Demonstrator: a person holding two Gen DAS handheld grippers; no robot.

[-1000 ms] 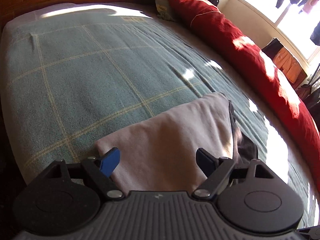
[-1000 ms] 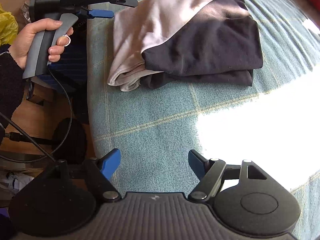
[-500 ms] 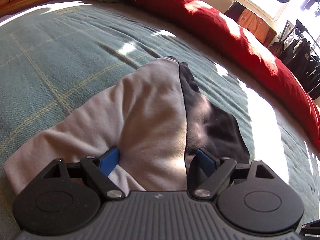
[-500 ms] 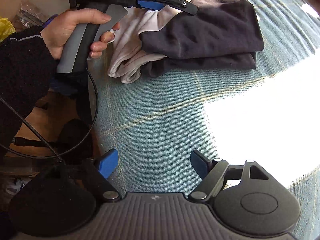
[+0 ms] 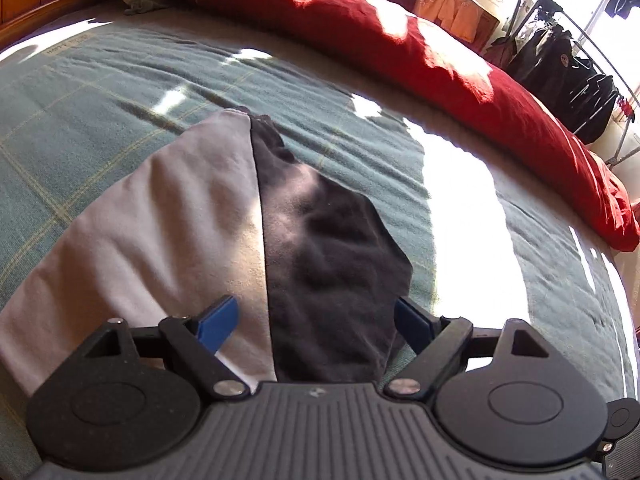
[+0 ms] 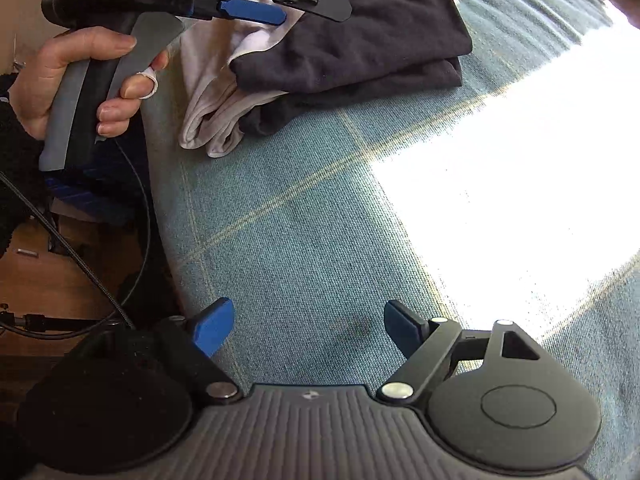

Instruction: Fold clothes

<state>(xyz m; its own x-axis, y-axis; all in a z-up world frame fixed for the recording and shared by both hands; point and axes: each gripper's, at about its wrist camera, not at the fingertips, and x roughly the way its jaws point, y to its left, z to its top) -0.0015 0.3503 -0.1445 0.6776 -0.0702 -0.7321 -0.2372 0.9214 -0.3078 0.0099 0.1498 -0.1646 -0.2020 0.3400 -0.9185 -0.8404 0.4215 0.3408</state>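
A folded garment [image 5: 224, 240], half pale lilac and half black, lies on the teal checked blanket [image 5: 100, 92] near the bed's edge. My left gripper [image 5: 316, 324] hovers open just above its near end, one blue finger over the lilac half and the other at the black half's edge. The pads press on nothing. In the right wrist view the same garment [image 6: 360, 40] sits at the top, with a hand [image 6: 80, 76] holding the left gripper over it. My right gripper [image 6: 307, 326] is over bare blanket well short of the garment; its jaws are opening, with nothing between them.
A long red duvet [image 5: 440, 80] runs along the far side of the bed, with a wooden headboard [image 5: 40, 0] and a clothes rack [image 5: 560, 72] behind. The bed edge, a wooden floor [image 6: 60, 280] and a cable [image 6: 80, 272] lie left of the right gripper. A bright sun patch [image 6: 520, 180] covers the blanket.
The left gripper has swung from the garment's lilac corner to over the seam between its lilac and black halves. In the right wrist view it has slid in over the garment.
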